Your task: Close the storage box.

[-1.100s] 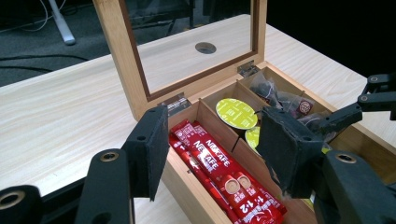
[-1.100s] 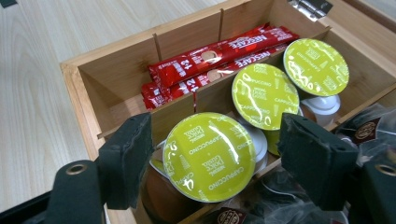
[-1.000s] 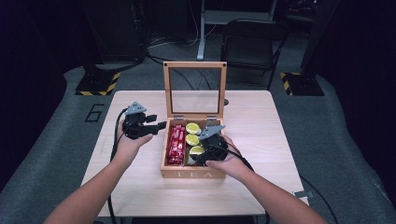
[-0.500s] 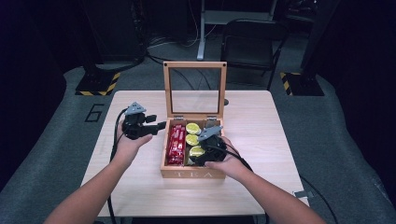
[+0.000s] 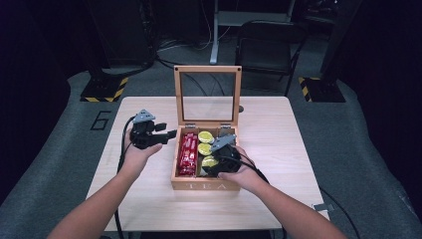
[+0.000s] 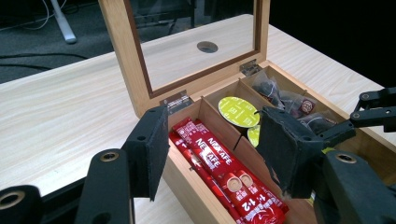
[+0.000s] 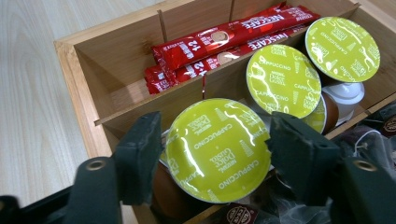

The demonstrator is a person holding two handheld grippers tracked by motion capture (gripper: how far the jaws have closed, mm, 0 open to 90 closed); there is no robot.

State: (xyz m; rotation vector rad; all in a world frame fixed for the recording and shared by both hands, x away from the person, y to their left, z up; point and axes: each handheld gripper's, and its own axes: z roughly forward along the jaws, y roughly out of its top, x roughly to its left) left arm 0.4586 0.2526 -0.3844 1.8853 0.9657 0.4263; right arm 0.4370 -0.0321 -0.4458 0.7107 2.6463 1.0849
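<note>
High view first: we see the wooden tea box (image 5: 205,185) in the middle of the table (image 5: 278,199), its glazed lid (image 5: 207,94) standing upright at the back. Our right gripper (image 5: 222,160) dips into the box's middle compartment, while our left gripper (image 5: 166,135) hangs just beside the box's left wall, jaws spread with nothing between them. If that idle hand drifts inward, it could knock the wall and shift the box under the working gripper.

Left gripper view: we look along the spread jaws at the red coffee sticks (image 6: 224,172) in the near compartment, a green-topped capsule (image 6: 238,111) behind the divider, and dark tea sachets (image 6: 285,95) farther off. The upright lid could swing down if the box is jolted.

Right gripper view: the jaws have just been closing around the nearest capsule (image 7: 218,149); it sits between the fingers (image 7: 140,156), which reach its foil rim on both sides, though we cannot tell whether they press yet. The grip looks risky to us: the rim is thin and tilted, so the capsule may slip or pivot. Two more capsules (image 7: 284,80) crowd it from behind, the divider (image 7: 154,108) hems in the left jaw, and sachets lie close on the right.
</note>
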